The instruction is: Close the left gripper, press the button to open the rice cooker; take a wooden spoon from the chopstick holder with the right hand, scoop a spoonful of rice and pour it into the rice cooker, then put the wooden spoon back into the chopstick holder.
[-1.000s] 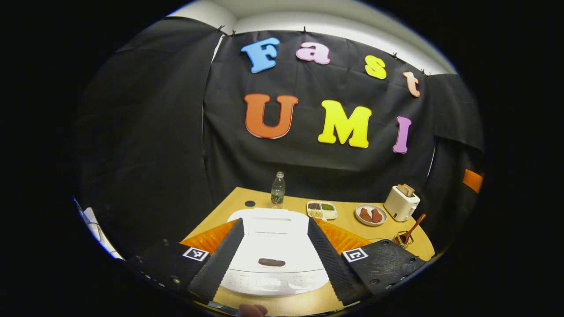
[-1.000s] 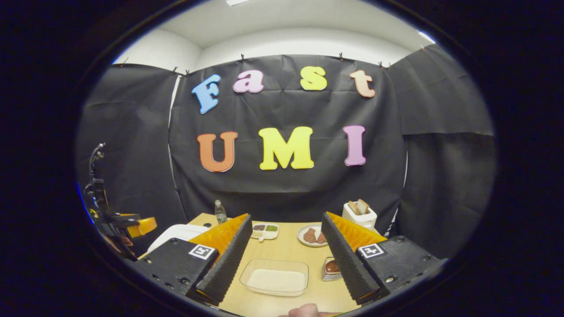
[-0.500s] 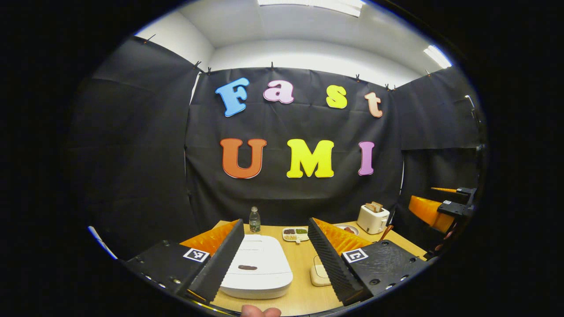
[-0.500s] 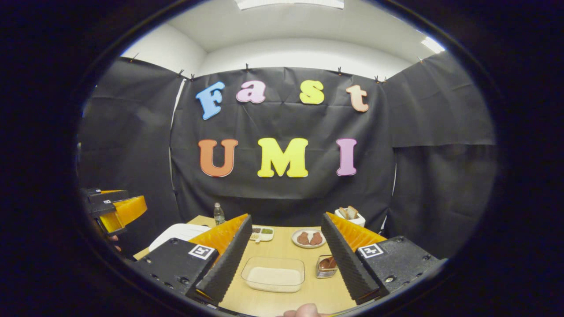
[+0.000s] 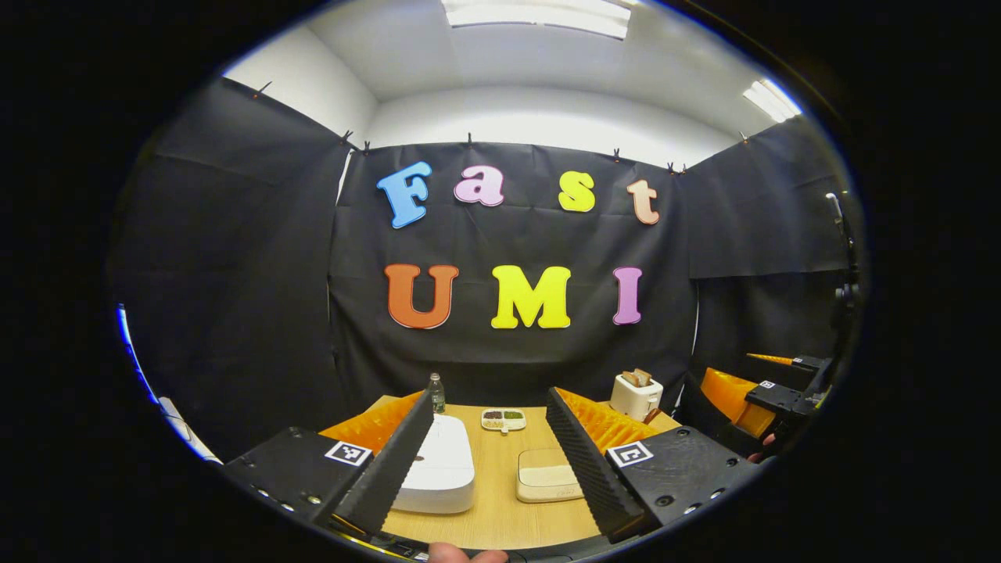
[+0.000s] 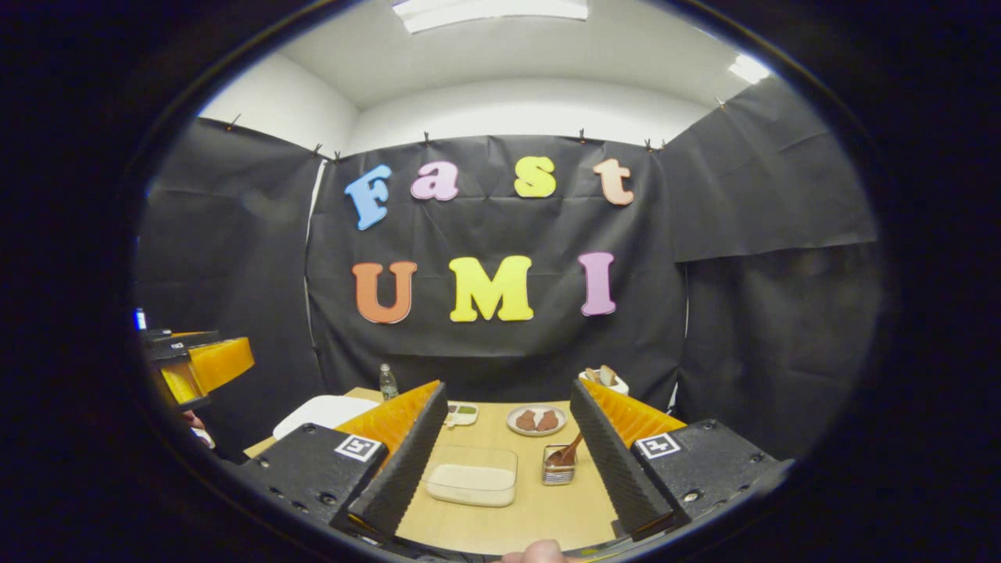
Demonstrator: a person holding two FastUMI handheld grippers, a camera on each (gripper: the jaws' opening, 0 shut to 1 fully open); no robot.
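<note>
We face a wooden table [image 5: 500,500] set against the booth's black cloth wall, under white ceiling lights. In the left gripper view, the left gripper [image 5: 489,461] hangs released above the near edge, its fingers spread wide with nothing between them. The white rice cooker [image 5: 438,469], lid down, sits on the left part of the table, and a clear rice container [image 5: 543,481] lies just right of it. Farther back we see a water bottle [image 5: 435,392], a divided snack tray [image 5: 503,420] and a toaster [image 5: 635,395]. In the right gripper view, the right gripper [image 6: 507,461] is likewise released and empty. The wooden spoon [image 6: 569,450] leans in the chopstick holder [image 6: 557,467], just right of the rice container and near a plate [image 6: 536,420].
</note>
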